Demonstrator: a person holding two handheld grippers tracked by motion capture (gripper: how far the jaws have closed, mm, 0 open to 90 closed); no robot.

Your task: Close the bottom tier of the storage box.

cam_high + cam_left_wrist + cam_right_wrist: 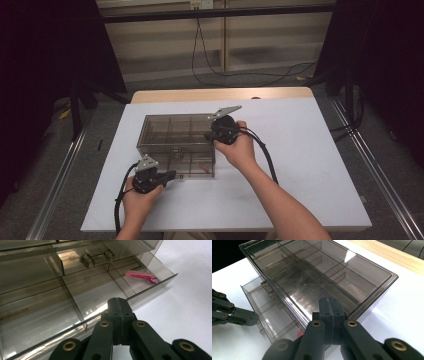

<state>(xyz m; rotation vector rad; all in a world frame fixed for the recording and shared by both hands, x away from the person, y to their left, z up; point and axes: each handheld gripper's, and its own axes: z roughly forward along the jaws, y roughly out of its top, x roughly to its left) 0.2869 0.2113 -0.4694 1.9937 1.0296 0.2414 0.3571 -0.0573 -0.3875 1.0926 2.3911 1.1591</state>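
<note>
On the white table (300, 165) stands a smoky transparent organizer box (175, 131) with several drawers, and its lowest drawer (100, 293) is pulled out toward the near side, so that its divided compartments lie open from above. In the right end compartment of this drawer lies a pink hair clip (140, 276), flat on the bottom and close to the front wall; in the high view it shows as a small pink streak near the right front corner of the box. The left gripper (172, 175) rests low at the near left corner of the drawer, its jaws pressed together with nothing between them, and its tip is just beside the front wall of the drawer, whether touching or not I cannot say for sure. It seems to me that it stays there because from this place it can push the drawer in or steady it. The right gripper (209, 136) is held higher, at the right side of the box near its top edge, and its jaws are also closed and empty. I judge that this hand is placed against the box body to keep it from sliding on the smooth table when the drawer moves. The other compartments of the drawer look empty, and two small round knobs (87, 260) are seen on the drawer above.
</note>
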